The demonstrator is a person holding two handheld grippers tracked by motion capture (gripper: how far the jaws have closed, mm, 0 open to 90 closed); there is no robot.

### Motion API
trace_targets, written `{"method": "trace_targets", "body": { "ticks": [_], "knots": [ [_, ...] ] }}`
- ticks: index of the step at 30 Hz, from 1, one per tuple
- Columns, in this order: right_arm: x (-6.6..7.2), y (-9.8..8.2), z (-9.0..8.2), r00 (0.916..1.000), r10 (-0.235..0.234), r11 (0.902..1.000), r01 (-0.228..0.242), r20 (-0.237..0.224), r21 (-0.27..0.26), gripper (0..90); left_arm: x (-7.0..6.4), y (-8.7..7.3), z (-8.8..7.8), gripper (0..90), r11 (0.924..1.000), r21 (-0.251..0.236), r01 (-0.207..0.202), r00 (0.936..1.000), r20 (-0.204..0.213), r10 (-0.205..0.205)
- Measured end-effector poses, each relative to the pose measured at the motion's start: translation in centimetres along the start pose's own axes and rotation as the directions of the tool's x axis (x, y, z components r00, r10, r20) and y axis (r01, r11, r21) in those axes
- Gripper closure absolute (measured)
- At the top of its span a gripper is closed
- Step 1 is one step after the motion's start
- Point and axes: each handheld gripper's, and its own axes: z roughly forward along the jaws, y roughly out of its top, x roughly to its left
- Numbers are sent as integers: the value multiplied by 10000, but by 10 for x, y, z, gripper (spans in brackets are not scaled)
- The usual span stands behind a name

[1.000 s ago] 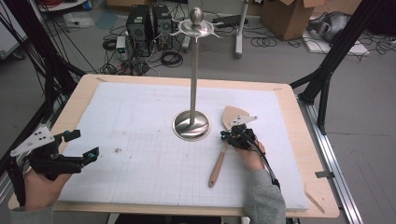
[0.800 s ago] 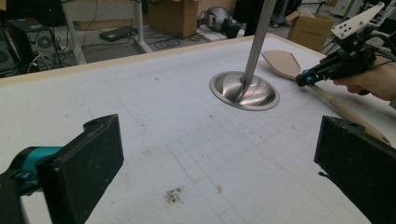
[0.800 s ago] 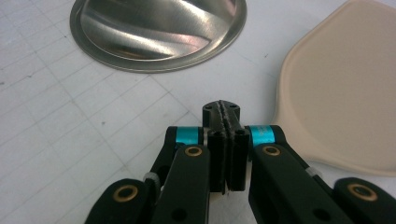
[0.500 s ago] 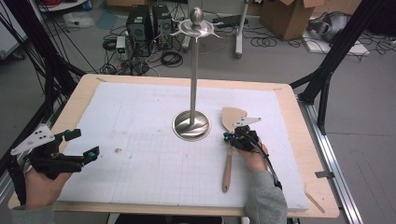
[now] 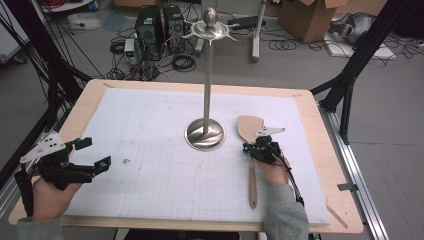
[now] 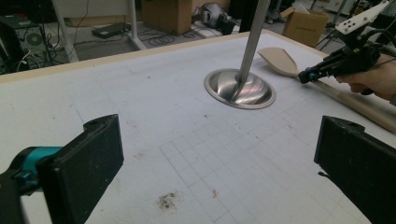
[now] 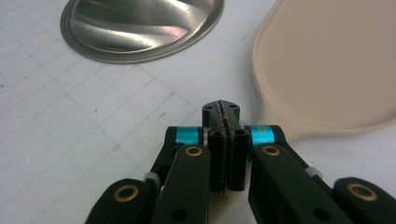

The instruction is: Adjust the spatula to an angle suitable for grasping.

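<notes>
Spatula [image 5: 250, 150], wooden, lies flat on white grid mat [image 5: 150, 130], right of centre; blade end points away from person, handle end points back toward near table edge. Blade sits just beside round steel base [image 5: 205, 134] of utensil stand [image 5: 209, 75], w/ a narrow strip of mat between the two. Stand pole is upright; hook ring at top carries nothing. Right gripper [image 5: 248, 148] rests low over spatula neck, at junction of blade and handle; jaws fully together, pads face to face, per right gripper view [image 7: 225, 122], where blade [image 7: 327, 70] lies just ahead and to the right of the tips and stand base [image 7: 140, 28] sits ahead-left. Whether pads pinch the neck or merely sit on top of it: cannot tell, since closed tips hide the contact pt. Person's right hand [image 5: 274, 172] wraps gripper body and lies over the handle. Left gripper [image 5: 92, 155] is well apart at left side of mat, near left table edge, aimed across mat toward stand; jaws wide, nothing between them. Left gripper view shows both pads [image 6: 84, 163] spread w/ bare mat between, and the right gripper [image 6: 308, 74] farther off at the spatula [image 6: 280, 60].
</notes>
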Motion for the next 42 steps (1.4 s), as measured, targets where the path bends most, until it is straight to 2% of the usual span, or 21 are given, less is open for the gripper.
{"method": "trace_targets", "body": {
  "ticks": [1, 9, 20, 26, 35, 39, 42],
  "knots": [
    [-2, -1, -1, 9999, 156, 9999, -156, -49, -30, 900, 0, 0, 1, 17, 10000, -19, -10, 10000, 25, 10],
    [-10, -10, -12, 9954, 824, 9966, -825, 483, -2, 900, -2, 2, 4, 17, 10000, 4, -34, 9999, 123, 34],
    [-20, -20, -24, 9843, 1438, 9896, -1426, 1021, -187, 900, -3, 4, 12, 17, 9999, 39, -109, 9995, 302, 107],
    [-28, -27, -34, 9701, 2019, 9794, -1997, 1351, -295, 900, -4, 6, 16, 17, 9999, 15, -136, 9991, 397, 136],
    [-36, -37, -45, 9498, 2560, 9667, -2512, 1798, -492, 900, -6, 7, 22, 17, 9998, 47, -178, 9985, 527, 175],
    [-39, -40, -49, 9442, 2703, 9628, -2637, 1882, -599, 900, -7, 8, 23, 17, 9998, 67, -189, 9982, 567, 185],
    [-40, -40, -49, 9460, 2675, 9635, -2607, 1828, -609, 899, -8, 8, 25, 17, 9998, 71, -209, 9979, 620, 204]
  ]
}}
